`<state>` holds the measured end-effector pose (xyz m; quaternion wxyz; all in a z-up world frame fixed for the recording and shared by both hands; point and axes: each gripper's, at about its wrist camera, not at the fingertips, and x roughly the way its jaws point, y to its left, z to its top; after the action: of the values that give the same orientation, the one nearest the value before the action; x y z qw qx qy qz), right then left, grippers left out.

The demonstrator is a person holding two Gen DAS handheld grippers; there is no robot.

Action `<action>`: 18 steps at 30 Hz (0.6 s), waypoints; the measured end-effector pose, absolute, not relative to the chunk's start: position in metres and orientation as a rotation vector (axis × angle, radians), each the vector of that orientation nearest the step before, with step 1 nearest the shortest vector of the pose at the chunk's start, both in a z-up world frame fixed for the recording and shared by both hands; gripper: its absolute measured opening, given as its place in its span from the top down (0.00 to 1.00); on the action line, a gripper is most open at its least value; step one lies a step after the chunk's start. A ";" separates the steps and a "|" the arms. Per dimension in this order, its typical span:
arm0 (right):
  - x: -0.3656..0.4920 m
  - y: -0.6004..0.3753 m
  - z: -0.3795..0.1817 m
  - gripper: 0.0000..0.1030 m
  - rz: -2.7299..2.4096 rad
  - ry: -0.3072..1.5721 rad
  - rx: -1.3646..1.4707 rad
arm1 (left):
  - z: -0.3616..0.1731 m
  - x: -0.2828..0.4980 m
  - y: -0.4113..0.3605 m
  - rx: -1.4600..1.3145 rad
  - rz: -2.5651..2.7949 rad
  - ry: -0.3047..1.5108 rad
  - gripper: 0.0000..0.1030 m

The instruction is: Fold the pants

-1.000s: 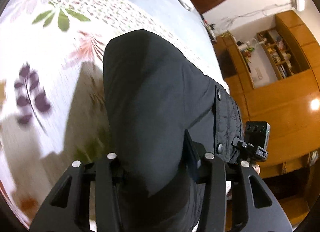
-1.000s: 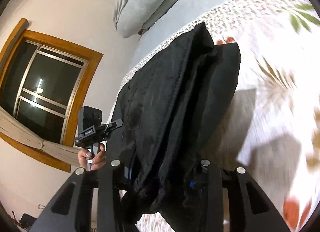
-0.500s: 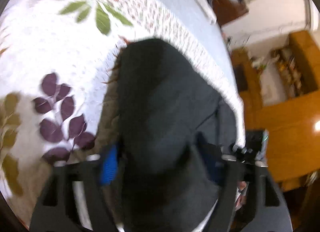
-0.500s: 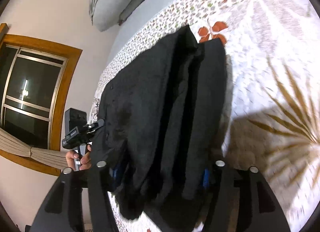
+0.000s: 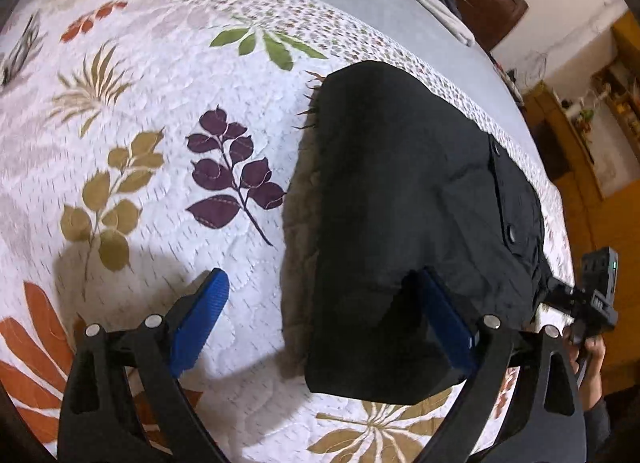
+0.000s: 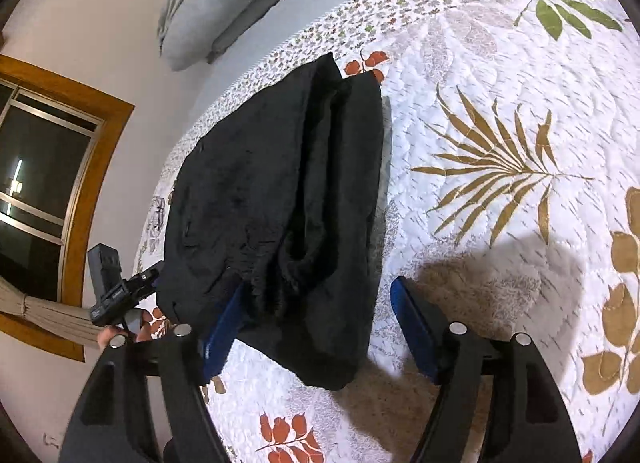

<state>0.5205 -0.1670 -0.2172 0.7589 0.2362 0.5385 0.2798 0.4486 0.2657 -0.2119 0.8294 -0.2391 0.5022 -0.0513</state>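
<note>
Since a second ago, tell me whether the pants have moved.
Yes. The pants have dropped out of the jaws onto the quilt, now flat beside the purple leaf; both grippers' jaws have just been opening and no longer pinch them.

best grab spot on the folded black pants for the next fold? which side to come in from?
Probably the near short end of the folded black fabric pants, coming in low from the bed's edge side. The layers stack thickest there, and both open tongs, left and right, already straddle that end on the white leaf-print quilt.
</note>
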 end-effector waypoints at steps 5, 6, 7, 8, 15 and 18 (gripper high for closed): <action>0.484 -0.171 -0.171 0.20 0.576 1.057 0.469 | -0.184 0.417 0.256 -0.521 -0.100 0.988 0.09; 0.472 -0.172 -0.161 0.12 0.563 1.024 0.459 | -0.173 0.402 0.250 -0.479 -0.098 0.956 0.09; 0.453 -0.174 -0.148 0.10 0.553 0.972 0.453 | -0.166 0.391 0.243 -0.451 -0.099 0.934 0.09; 0.440 -0.174 -0.141 0.08 0.543 0.947 0.444 | -0.158 0.377 0.237 -0.420 -0.101 0.909 0.07; 0.345 -0.175 -0.102 0.06 0.459 0.831 0.393 | -0.112 0.290 0.195 -0.271 -0.080 0.804 0.03; 0.315 -0.174 -0.090 0.04 0.448 0.798 0.376 | -0.095 0.256 0.177 -0.238 -0.073 0.766 0.03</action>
<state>0.3146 -0.1740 -0.0898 0.8801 0.1806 0.3829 0.2149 0.2562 0.1774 -0.0954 0.9201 -0.1157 0.3726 -0.0357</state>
